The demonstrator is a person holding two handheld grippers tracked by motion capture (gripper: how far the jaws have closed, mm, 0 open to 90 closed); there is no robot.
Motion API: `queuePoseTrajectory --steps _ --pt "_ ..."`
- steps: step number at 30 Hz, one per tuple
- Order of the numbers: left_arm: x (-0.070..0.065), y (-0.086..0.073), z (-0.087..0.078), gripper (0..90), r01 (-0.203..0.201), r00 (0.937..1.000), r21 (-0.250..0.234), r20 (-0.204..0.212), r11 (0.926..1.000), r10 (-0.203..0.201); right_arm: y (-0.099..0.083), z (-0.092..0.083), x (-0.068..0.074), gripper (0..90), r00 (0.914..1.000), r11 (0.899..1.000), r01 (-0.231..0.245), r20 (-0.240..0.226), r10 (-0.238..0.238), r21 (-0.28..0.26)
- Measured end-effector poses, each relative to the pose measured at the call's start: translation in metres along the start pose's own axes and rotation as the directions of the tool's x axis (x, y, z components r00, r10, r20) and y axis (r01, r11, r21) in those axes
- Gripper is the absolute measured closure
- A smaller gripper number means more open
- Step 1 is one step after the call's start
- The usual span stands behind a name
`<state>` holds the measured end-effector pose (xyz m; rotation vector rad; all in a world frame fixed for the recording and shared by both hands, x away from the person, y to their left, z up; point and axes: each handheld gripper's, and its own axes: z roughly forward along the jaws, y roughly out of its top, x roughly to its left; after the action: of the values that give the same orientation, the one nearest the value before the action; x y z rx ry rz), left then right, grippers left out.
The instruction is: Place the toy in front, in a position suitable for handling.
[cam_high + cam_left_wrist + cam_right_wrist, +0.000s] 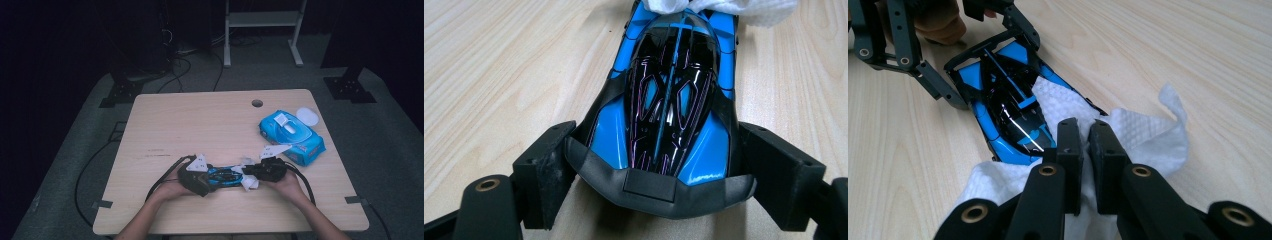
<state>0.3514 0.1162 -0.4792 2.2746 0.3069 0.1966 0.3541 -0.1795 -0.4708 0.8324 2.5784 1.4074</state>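
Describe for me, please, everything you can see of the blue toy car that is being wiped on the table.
The blue toy car is a low, glossy, plastic-looking racer: bright blue body, black canopy with thin purple line graphics, and a matte black end piece. It lies upright on the wooden table, near the person's edge. The left hand-held gripper clamps that end piece from both sides. A white wet wipe, pinched in the shut right hand-held gripper, drapes over its other end.
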Motion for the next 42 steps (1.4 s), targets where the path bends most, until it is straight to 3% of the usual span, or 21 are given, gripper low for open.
queuePoseTrajectory --steps 13,21,25,30,34,42 --pt "0.000 0.000 0.000 19.4 -0.008 1.0000 0.005 -0.003 1.0000 0.008 0.027 0.028 0.002 83.9 0.9995 1.000 0.028 -0.012 -0.028 0.004" --pt "0.000 0.000 0.000 19.4 -0.018 0.9998 0.013 -0.004 0.9997 0.018 0.017 0.013 -0.003 84.0 1.0000 1.000 0.004 0.005 -0.004 -0.003" --pt "-0.001 0.000 0.000 19.4 -0.019 0.9998 0.015 -0.008 0.9997 0.020 0.003 0.002 -0.005 84.0 0.9997 1.000 -0.014 0.021 0.014 0.017" --pt "-0.001 0.000 0.000 19.4 -0.022 0.9997 0.015 -0.008 0.9997 0.022 -0.003 -0.005 -0.002 84.0 0.9986 0.999 -0.051 -0.013 0.051 0.012" --pt "-0.001 0.000 0.000 19.4 -0.024 0.9997 0.016 -0.008 0.9996 0.024 0.001 0.001 0.009 84.0 0.9981 1.000 -0.020 -0.058 0.021 0.020" --pt "-0.001 0.000 0.000 19.5 -0.021 0.9997 0.014 -0.009 0.9997 0.021 0.020 0.018 0.028 84.1 0.9939 0.998 0.056 -0.097 -0.053 0.026"
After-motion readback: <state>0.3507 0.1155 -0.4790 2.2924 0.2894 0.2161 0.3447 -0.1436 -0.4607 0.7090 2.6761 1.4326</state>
